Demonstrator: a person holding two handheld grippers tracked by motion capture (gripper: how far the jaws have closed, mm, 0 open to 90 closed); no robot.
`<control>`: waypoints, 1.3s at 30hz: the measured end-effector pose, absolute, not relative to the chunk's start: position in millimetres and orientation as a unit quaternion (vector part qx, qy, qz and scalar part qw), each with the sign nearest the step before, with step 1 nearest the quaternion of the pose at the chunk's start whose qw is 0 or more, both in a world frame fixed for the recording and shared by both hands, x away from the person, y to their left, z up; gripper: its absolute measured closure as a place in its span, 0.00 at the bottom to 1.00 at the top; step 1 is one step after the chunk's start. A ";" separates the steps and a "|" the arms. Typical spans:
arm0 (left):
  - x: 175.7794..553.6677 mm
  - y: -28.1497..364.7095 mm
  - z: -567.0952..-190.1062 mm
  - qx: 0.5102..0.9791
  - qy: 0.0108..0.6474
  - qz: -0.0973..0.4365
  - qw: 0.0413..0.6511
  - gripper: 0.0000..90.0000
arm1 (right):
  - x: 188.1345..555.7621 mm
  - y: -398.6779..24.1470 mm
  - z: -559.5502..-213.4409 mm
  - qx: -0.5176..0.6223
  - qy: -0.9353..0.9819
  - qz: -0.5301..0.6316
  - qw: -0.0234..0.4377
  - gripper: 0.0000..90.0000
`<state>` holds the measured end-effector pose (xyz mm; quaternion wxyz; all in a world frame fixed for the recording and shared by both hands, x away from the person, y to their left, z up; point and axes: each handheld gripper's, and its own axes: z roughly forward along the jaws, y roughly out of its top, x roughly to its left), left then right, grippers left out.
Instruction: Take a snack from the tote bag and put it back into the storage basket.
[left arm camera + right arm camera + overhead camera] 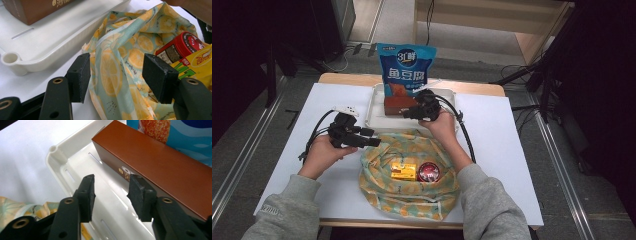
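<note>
A brown box [398, 106] [160, 167] lies in a white tray [374, 110] [75, 170], and a blue snack bag [406, 70] stands behind it. My right gripper [408, 113] [112, 195] hangs open over the tray floor, just beside the box's near edge, with nothing between its pads. A lemon-print fabric bag [412, 195] [117, 50] lies open in front of the tray. It holds a yellow box [403, 171] [197, 62] and a red-lidded jar [428, 172] [185, 46]. My left gripper [373, 142] [116, 75] is open at the bag's left rim, its pads clear of the cloth.
The white table top [512, 150] has free room to the left and right of the bag. The tray's rim [50, 45] runs close behind the bag's far edge. Black cables trail from both grippers over the table.
</note>
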<state>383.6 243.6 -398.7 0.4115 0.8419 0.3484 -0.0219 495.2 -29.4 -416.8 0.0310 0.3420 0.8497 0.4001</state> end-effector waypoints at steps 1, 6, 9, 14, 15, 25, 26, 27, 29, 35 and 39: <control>383.6 243.5 -398.8 0.842 0.349 -0.023 0.412 0.45 | 494.2 -30.4 -415.6 0.343 0.850 0.399 0.030 0.60; 384.7 243.6 -399.4 0.841 0.348 -0.026 0.414 0.44 | 490.2 -32.6 -413.3 0.345 0.848 0.402 0.012 0.53; 386.0 244.0 -400.0 0.840 0.349 -0.026 0.415 0.44 | 486.6 -35.1 -411.0 0.342 0.845 0.411 0.011 0.50; 386.1 244.3 -399.6 0.839 0.350 -0.027 0.416 0.44 | 482.7 -39.9 -406.3 0.340 0.845 0.414 0.009 0.48; 385.3 242.8 -399.6 0.840 0.351 -0.029 0.413 0.44 | 481.2 -41.2 -404.9 0.340 0.844 0.414 0.009 0.48; 381.9 236.1 -400.4 0.846 0.342 -0.031 0.408 0.43 | 465.9 -54.7 -399.7 0.336 0.843 0.420 0.010 0.46; 382.4 235.9 -400.3 0.846 0.343 -0.030 0.407 0.43 | 465.0 -55.8 -399.8 0.334 0.842 0.422 0.010 0.46; 382.5 235.7 -400.3 0.846 0.343 -0.029 0.406 0.43 | 463.3 -57.7 -399.6 0.335 0.842 0.423 0.008 0.46; 382.5 235.5 -400.4 0.847 0.342 -0.032 0.406 0.43 | 460.3 -60.9 -399.3 0.336 0.841 0.424 0.008 0.46; 380.3 234.0 -399.3 0.849 0.336 -0.029 0.407 0.43 | 451.1 -69.2 -398.8 0.333 0.842 0.425 0.012 0.46; 378.4 232.9 -398.1 0.851 0.333 -0.028 0.406 0.43 | 445.7 -74.8 -398.8 0.332 0.841 0.428 0.015 0.47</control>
